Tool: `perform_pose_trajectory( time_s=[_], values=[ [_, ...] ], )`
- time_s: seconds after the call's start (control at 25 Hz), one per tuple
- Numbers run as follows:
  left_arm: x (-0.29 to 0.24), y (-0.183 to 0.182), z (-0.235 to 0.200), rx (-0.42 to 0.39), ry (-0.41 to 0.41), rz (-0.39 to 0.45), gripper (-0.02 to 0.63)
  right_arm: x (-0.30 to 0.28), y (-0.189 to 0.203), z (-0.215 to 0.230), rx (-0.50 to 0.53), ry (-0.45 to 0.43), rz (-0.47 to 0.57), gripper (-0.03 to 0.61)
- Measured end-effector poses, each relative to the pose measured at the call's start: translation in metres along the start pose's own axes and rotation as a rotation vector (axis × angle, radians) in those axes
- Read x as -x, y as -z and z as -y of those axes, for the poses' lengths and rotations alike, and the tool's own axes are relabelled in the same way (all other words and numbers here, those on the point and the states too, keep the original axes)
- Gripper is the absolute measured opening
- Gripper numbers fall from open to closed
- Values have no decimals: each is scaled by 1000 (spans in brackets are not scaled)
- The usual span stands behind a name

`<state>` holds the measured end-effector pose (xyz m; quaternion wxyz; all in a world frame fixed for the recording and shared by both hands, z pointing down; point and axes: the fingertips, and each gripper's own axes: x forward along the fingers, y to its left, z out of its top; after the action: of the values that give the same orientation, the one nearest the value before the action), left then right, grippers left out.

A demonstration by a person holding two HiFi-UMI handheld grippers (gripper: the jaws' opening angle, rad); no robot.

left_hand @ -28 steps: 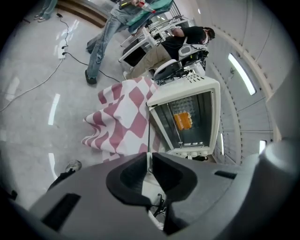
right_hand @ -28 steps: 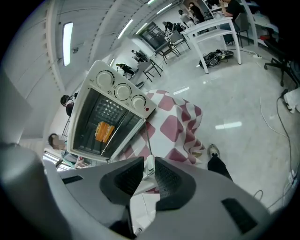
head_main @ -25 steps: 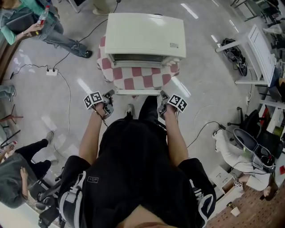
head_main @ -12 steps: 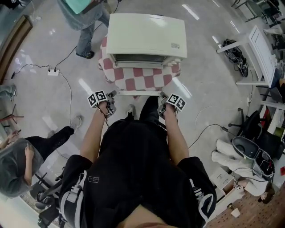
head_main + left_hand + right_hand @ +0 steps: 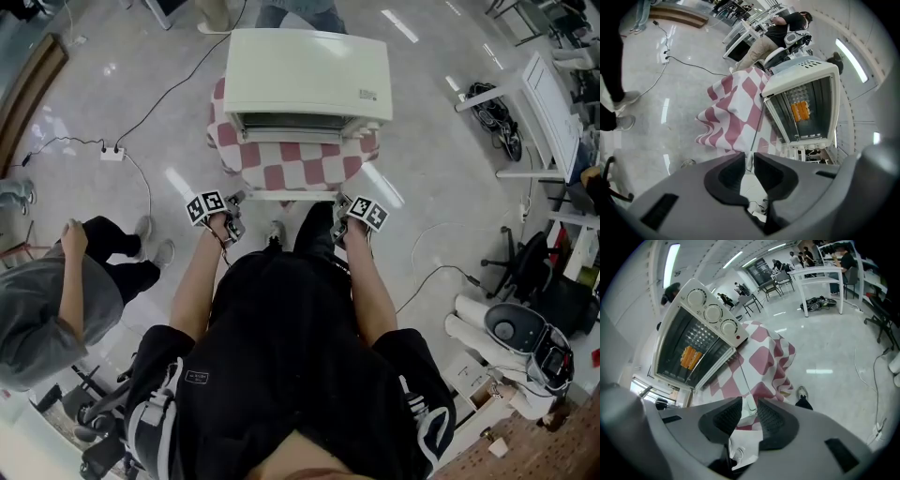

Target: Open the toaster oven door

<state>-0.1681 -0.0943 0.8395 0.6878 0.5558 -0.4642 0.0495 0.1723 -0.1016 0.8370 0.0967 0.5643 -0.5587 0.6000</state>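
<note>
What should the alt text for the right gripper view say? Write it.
The right tongs, jaws opening, straddle the handle of the lowered glass door on a white toaster oven; orange food sits inside, and a red-and-white checkered cloth drapes beneath.

Head view: mounted above the person, facing steeply down, with the toaster oven farther off at frame top. Left gripper view: low and near, facing the oven's front obliquely from the person's left side; right gripper view likewise from the right. All three share the oven and the checked cloth.
</note>
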Motion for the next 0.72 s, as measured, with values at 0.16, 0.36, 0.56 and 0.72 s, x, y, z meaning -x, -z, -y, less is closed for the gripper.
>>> perform_pose_trajectory(
  time_s=[0.16,0.36,0.56,0.72],
  values=[
    [10,4,0,-38,-1,-23,91,12,-8,-4,70,12,25,152],
    [49,-13,29,-255,-27,73,110,49,-33,-26,226,14,137,160],
    [96,-45,128,-675,-2,325,65,91,-58,-90,456,-29,277,144],
    [137,-51,221,-955,47,546,19,128,-71,-155,625,-90,403,106]
  ],
)
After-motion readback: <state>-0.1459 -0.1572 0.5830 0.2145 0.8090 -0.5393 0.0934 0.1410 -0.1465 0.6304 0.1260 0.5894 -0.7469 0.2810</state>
